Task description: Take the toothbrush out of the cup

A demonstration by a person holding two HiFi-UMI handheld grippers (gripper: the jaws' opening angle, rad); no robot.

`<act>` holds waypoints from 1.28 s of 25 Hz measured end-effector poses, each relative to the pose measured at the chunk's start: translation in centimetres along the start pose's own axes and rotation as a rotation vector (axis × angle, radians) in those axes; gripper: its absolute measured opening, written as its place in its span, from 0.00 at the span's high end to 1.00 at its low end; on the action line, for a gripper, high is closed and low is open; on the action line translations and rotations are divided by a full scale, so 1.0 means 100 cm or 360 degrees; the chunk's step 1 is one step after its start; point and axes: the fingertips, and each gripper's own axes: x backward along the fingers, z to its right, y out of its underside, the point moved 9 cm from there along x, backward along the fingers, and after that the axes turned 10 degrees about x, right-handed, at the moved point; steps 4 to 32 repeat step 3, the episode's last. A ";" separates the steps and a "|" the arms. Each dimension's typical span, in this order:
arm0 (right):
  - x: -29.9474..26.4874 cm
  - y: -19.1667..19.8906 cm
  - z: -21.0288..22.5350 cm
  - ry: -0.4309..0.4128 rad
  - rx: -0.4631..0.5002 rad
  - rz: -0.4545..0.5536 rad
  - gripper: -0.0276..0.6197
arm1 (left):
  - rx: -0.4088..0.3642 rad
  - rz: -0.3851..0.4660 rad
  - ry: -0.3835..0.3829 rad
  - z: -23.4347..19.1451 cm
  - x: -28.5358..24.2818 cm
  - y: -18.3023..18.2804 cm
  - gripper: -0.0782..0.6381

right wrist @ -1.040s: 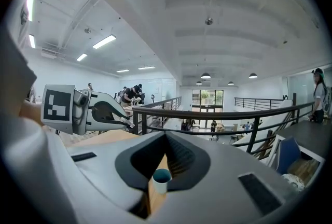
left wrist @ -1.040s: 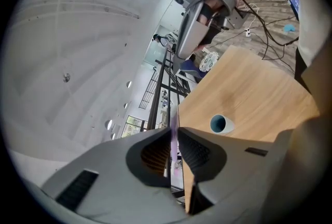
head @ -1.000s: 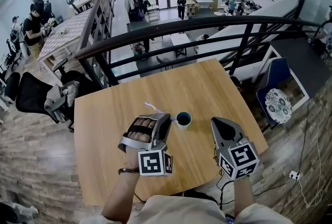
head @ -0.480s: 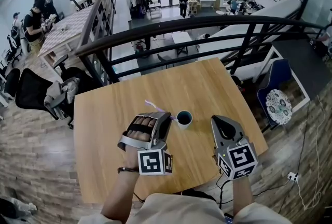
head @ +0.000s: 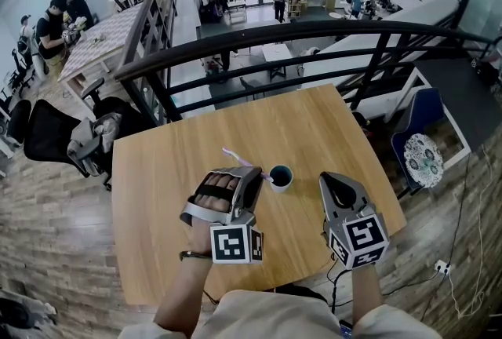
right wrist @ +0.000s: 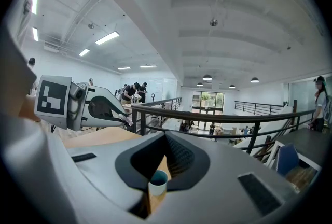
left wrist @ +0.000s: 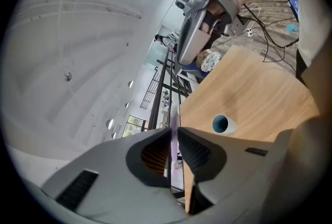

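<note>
Head view: left tongs (head: 256,173) clamped on the toothbrush (head: 233,154), a thin pale pink-lilac stick. One end pokes toward the counter's (head: 314,125) far-left corner, the other's just beside the cup (head: 280,176), abt mid-counter. Right tongs (head: 332,182) near the cup, not touching.

Left gripper view: toothbrush (left wrist: 173,135) pinched btwn the pads. Cup (left wrist: 223,124) is white w/ teal inside, looks empty.

Right gripper view: jaws apart, nothing gripped, cup (right wrist: 157,182) beyond them.
</note>
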 end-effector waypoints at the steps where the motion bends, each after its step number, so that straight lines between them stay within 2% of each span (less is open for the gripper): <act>1: -0.001 0.000 0.000 -0.0001 0.0001 0.0000 0.96 | 0.0003 0.0002 0.0000 -0.001 0.000 0.000 0.79; 32: -0.004 -0.001 0.000 -0.0003 0.0002 -0.0002 0.96 | 0.0009 0.0008 0.0000 -0.002 -0.001 0.000 0.79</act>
